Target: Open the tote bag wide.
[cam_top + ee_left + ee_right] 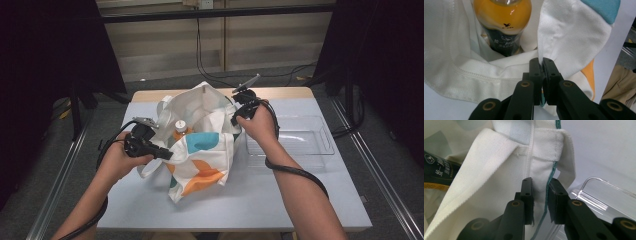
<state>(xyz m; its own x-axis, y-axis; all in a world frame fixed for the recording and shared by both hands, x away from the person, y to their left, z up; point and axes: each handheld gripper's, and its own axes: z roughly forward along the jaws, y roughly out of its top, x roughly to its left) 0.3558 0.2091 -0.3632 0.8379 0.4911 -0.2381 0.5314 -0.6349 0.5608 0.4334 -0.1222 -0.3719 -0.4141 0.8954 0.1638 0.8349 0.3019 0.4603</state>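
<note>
A white cloth bag (205, 155) with teal and orange patches lies open in the middle of the table. Inside it stands a bottle of orange drink (180, 126) with a white cap; the left gripper view looks at the bottle (502, 22) from close up. My left gripper (167, 154) is shut on the bag's near-left rim (574, 37), its jaws (542, 62) pressed together on the cloth. My right gripper (235, 119) holds the far-right rim, with a folded, teal-stitched edge of the bag (499, 170) clamped between its jaws (540, 183). The bottle's dark label (439, 172) shows at the left.
A clear plastic tray (300, 135) sits on the table just right of the bag, close under my right hand, and its rim (599, 195) shows in the right gripper view. The pale table (280, 200) has bare surface in front. Dark curtains flank both sides.
</note>
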